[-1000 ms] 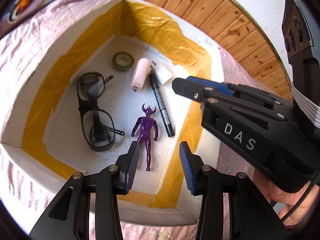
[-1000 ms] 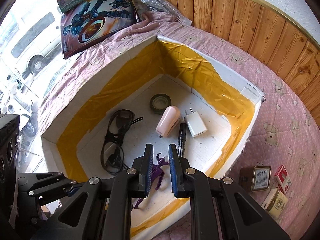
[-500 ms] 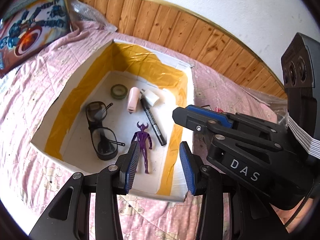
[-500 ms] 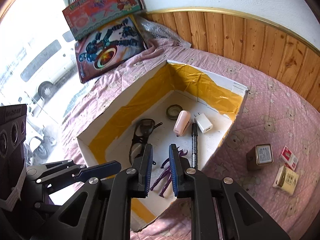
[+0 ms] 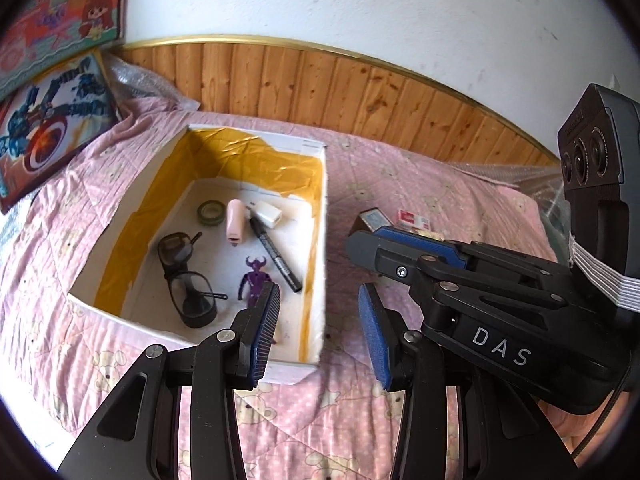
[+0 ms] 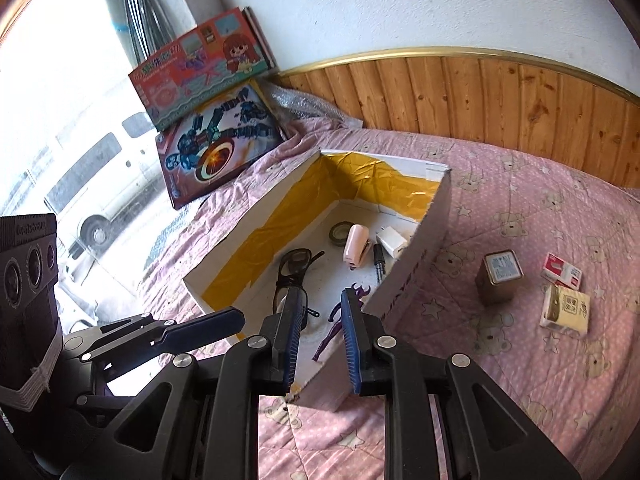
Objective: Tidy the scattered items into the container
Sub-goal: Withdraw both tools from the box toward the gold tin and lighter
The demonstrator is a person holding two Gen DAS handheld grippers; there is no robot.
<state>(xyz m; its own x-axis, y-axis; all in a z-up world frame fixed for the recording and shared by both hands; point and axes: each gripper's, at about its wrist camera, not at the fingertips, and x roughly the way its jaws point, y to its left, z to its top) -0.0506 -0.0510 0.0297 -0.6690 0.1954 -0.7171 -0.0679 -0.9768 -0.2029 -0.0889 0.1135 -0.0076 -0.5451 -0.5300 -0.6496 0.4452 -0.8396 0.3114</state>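
On the pink quilt (image 6: 520, 380), 6 items are seen inside the box (image 6: 412, 264), apparently 3 small packages (image 6: 498, 276) remain outside, and both the left gripper (image 5: 318, 326) and right gripper (image 6: 320, 340) are held open and empty.

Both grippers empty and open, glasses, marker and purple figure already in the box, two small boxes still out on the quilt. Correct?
One thing is off: three items remain on the quilt, not two. The right wrist view shows the brown tin, the red and white box and the yellow box. The rest holds: left gripper and right gripper are open and empty.
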